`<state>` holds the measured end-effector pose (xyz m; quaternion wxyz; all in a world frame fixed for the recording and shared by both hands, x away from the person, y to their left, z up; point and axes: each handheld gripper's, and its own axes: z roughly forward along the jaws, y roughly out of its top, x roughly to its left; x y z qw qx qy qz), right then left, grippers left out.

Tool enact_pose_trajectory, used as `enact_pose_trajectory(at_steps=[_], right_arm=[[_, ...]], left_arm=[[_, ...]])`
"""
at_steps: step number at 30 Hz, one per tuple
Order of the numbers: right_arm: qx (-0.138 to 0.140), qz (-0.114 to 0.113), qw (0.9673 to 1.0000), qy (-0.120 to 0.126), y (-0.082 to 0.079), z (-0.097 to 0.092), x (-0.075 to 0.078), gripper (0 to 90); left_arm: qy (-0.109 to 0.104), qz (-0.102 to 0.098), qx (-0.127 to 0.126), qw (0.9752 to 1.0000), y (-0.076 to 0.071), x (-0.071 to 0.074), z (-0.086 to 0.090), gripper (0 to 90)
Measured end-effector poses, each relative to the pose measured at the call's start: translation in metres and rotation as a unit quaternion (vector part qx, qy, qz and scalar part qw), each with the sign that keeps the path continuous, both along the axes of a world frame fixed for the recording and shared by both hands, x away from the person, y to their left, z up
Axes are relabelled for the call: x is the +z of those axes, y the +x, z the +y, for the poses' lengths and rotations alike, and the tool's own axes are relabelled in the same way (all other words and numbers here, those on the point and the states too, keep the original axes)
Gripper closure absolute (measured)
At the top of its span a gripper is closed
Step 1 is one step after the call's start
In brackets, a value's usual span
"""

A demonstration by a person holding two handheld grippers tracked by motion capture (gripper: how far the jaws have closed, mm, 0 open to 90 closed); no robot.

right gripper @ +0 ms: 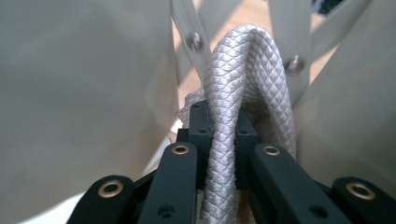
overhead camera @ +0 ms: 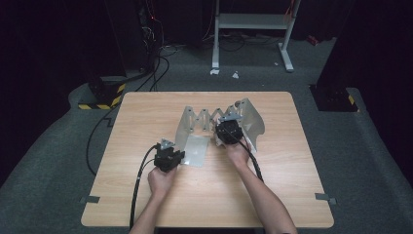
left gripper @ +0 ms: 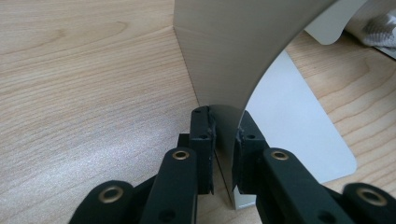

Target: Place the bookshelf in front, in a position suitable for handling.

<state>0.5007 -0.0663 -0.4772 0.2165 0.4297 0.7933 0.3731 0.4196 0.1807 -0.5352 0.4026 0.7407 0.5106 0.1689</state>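
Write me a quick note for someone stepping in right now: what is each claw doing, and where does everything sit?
Left claw: shut on the lower edge of the metal rack's upright end plate, steadying it on the table.
Right claw: shut on a folded grey quilted cloth, held between the rack's plates, by its riveted scissor links.
Done: rack stands pulled open, cloth gripped.
Left, likely: set the cloth in the rack, then let go. Whether it already rests there, I cannot tell.
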Motion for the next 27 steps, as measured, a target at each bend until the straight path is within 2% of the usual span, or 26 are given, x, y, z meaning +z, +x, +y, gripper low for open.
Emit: enact_pose_trajectory(at_steps=[3,8,11,14,16,27], right_arm=[[0.007,-0.005,0.9999,0.007,-0.001,0.0,0.01,83.7],[0.019,-0.034,0.999,0.022,-0.006,0.001,0.03,83.7],[0.028,-0.039,0.9985,0.025,-0.008,0.002,0.04,83.7],[0.038,-0.05,0.9973,0.039,-0.011,0.003,0.051,83.7],[0.045,-0.049,0.9968,0.045,-0.012,0.003,0.057,83.7],[0.063,-0.068,0.994,0.057,-0.018,0.004,0.075,83.7]], left_arm=[[-0.001,0.0,0.0,1.0,0.0,0.0,0.0,80.5],[-0.001,0.0,0.0,1.0,0.0,0.0,0.0,80.5],[-0.001,0.0,0.0,1.0,0.0,0.0,0.0,80.4],[-0.001,0.001,-0.001,1.0,0.0,0.0,0.0,80.4],[-0.001,0.001,-0.001,1.0,0.0,0.0,0.0,80.3],[-0.001,0.001,-0.001,1.0,0.0,0.0,0.0,80.3]])
